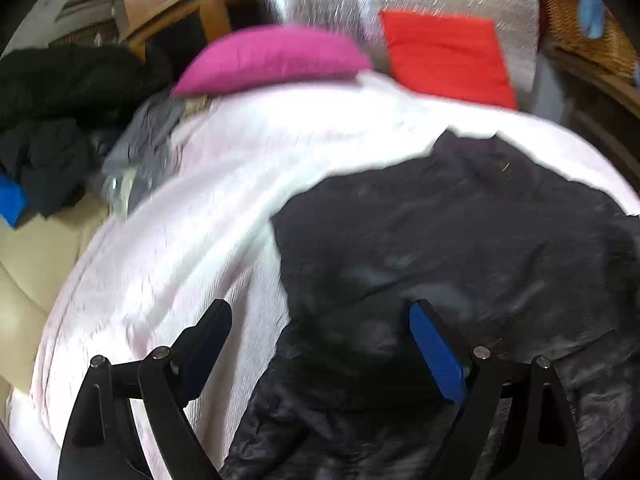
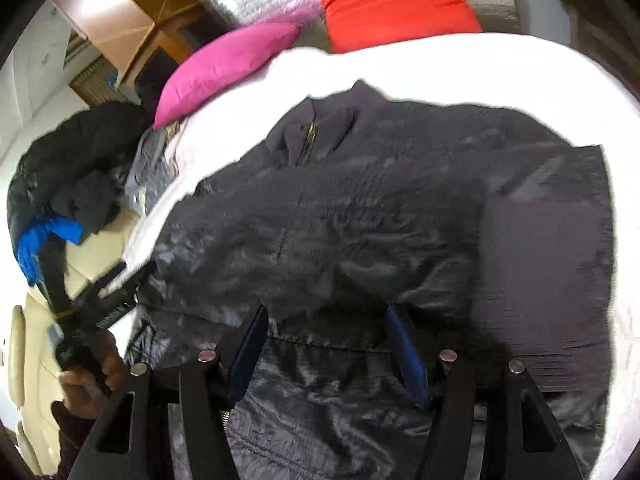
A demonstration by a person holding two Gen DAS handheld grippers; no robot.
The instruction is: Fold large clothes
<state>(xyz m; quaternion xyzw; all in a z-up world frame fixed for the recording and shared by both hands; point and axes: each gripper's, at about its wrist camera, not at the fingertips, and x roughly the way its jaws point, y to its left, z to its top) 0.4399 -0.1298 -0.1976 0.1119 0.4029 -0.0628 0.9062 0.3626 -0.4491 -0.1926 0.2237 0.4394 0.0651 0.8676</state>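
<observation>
Black quilted nylon fills the middle of both views: the jacket (image 2: 360,216) lies front-up on the white cover (image 2: 460,68) of the bed, collar toward twelve o'clock, hem toward me at six. I judge it was laid flat like this so the sides can be brought in cleanly. One sleeve already seems doubled across the body at three o'clock, its duller lining showing.

My right gripper (image 2: 326,344) hangs over the hem with its jaws parted and nothing pinched between them. My left gripper (image 1: 320,344) stands spread wide, straddling the jacket's edge where black meets white, empty as well; I read that as lining up for the side not yet folded.

Only the right view shows the collar and brass zip (image 2: 308,140), and my left hand (image 2: 92,376) around its tool at eight o'clock. Only the left view shows how much bare cover lies past the jacket's edge, out toward the pink pillow (image 1: 272,60).
</observation>
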